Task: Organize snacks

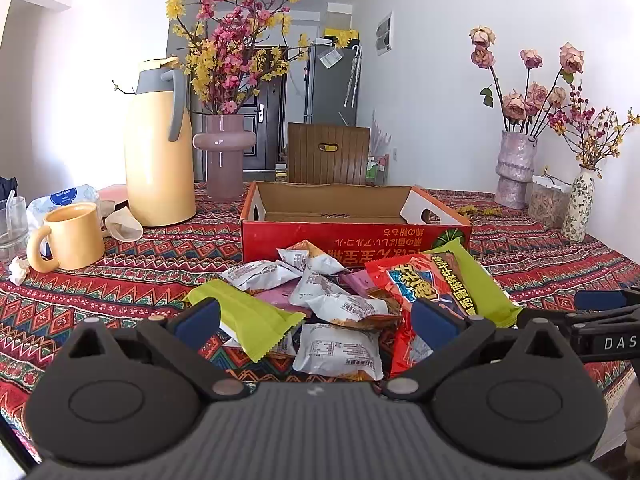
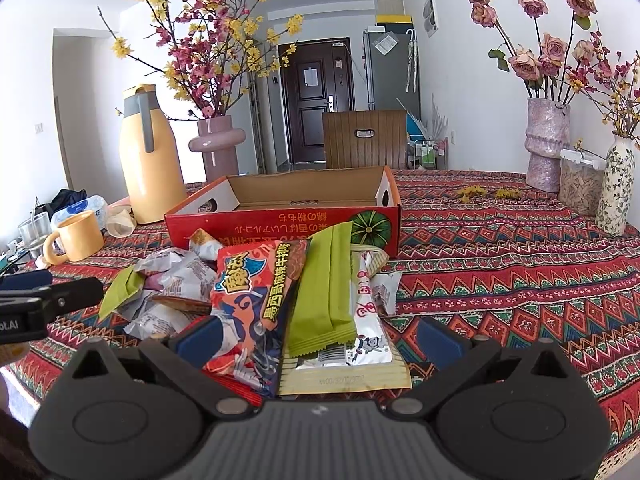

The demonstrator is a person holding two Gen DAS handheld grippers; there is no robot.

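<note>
Heap of foil snack packets (image 1: pixel 336 308) between open red cardboard box (image 1: pixel 356 236) and both grippers' jaws, apart; yellow thermos jug (image 1: pixel 158 148), yellow mug (image 1: pixel 70 236) left on desk.

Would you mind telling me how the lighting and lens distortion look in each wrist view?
Left wrist view: the wall behind the yellow thermos is blown out white; dark fisheye corners; the red box stays sharp. Right wrist view: more even daylight, a vignetted rim, the tablecloth edge curving, and the red snack packet crisp.
</note>
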